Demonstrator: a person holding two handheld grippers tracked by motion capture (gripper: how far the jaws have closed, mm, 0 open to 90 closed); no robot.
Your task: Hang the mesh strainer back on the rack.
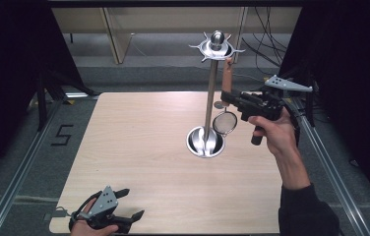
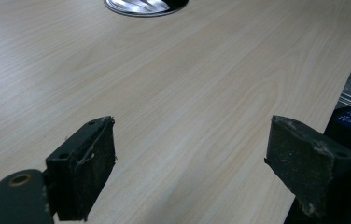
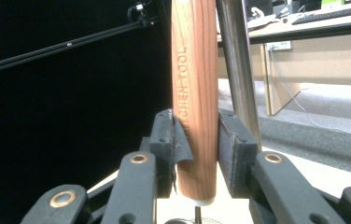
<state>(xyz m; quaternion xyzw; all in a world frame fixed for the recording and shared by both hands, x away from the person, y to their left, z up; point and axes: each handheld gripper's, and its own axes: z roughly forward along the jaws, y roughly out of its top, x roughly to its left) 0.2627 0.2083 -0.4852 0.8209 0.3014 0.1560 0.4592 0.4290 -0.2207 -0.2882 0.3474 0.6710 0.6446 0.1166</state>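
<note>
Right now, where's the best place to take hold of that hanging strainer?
Grip the strainer by its wooden handle, coming in level from the side. It hangs upright beside the stand's pole, straight and narrow, and the right tool is shut on it.

We see our right tongs (image 3: 196, 144) clamped on an upright wooden handle (image 3: 193, 84) stamped "KITCHEN TOOL", both pads (image 3: 229, 149) pressed to its sides. Just beside it stands a metal pole (image 3: 236, 65). A pale counter (image 3: 313, 170) lies below.
</note>
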